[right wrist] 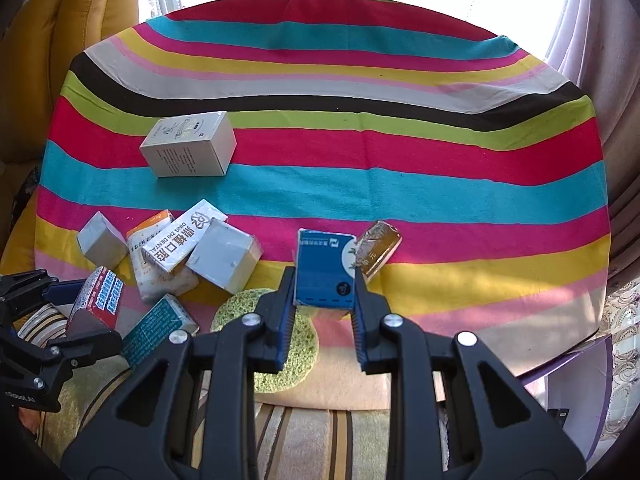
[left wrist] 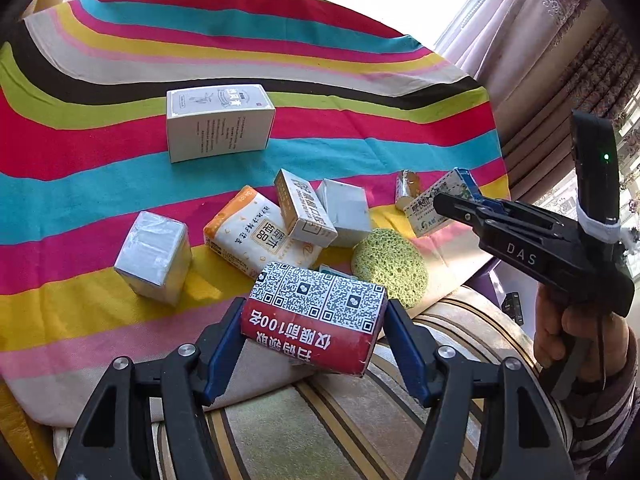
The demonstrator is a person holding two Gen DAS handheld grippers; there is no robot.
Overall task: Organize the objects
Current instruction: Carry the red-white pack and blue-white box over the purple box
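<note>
The red QR-code box [left wrist: 314, 320] sits clamped between the blue pads of the left gripper [left wrist: 314, 330], tilted, its long axis running across the fingers, at the near edge of the striped cloth [left wrist: 360, 140]. It looks lifted off the surface, though the left wrist view does not settle whether a corner is touching the cloth.

The blue box [right wrist: 324, 270] is pinched upright in the right gripper [right wrist: 324, 300], its long axis pointing away along the fingers; the jaws stand narrow and closed against its two side faces. It lies to the right of the pile, just beside a gold foil packet [right wrist: 378, 250] and in front of the green sponge [right wrist: 280, 340].

Between the two grippers lies the unsorted cluster: dental box [right wrist: 180, 240] leaning on the orange-and-white tissue pack [left wrist: 256, 236], two grey wrapped blocks [left wrist: 154, 258] [right wrist: 224, 256], and a teal box [right wrist: 158, 326] nearest the left gripper. The large white box [left wrist: 218, 122] stands well apart, farther back on the cloth.

Judgement: both hands are loaded, so the next move is a placement, not a pick. The open cloth lies ahead and to the right of the right gripper; the left gripper is nearer the white box. The pile sits between the hands, so either carry risks clipping it.
</note>
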